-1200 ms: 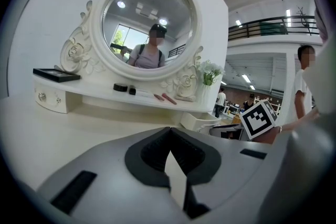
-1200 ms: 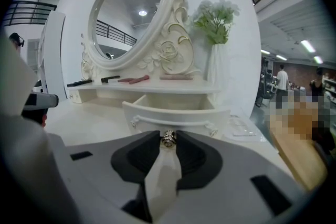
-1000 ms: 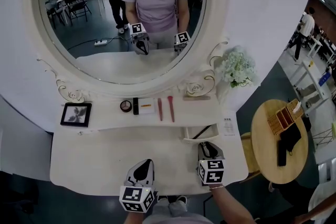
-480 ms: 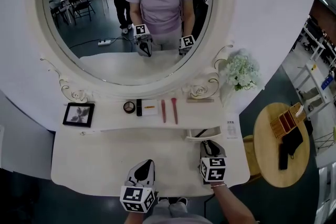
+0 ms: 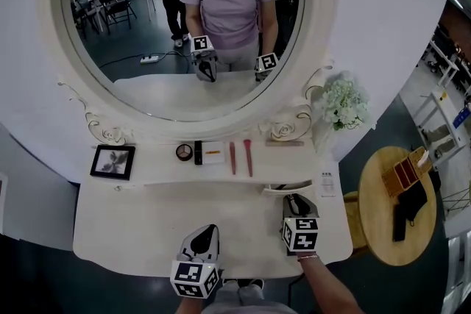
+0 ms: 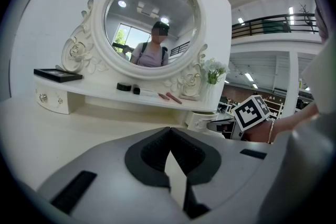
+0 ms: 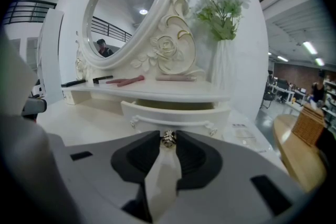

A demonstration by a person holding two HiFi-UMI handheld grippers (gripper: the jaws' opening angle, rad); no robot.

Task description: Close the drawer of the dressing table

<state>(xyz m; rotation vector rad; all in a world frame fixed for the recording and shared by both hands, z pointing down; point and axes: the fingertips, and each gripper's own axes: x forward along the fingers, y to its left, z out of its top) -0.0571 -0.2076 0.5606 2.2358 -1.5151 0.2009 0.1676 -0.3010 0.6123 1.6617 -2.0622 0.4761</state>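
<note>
**Asker:** What's on the left?

**Describer:** The left tool (image 5: 208,230) hangs over the near edge of the white table (image 5: 132,228), about mid-width. Its jaws are tip to tip with nothing between them. It is well apart from the drawer, so it is the farther of the two.

**Asker:** Where is the drawer?

**Describer:** The drawer (image 5: 285,188) sits under the right end of the raised shelf (image 5: 154,169), towards the table's far right corner. It stands a little way out, a dark gap showing behind its front. The front runs left to right, parallel to the table's near edge. It looks to slide in and out at right angles to that, towards the far edge.

**Asker:** And the right tool?

**Describer:** The right tool (image 5: 293,199) points straight at the drawer front from the near side. Its jaws are partly closed, pinching the small metal knob (image 7: 168,138) at the middle of the front. The drawer lies directly ahead of it, so closing it likely means a straight push towards the far edge, kept square to the front.
</note>
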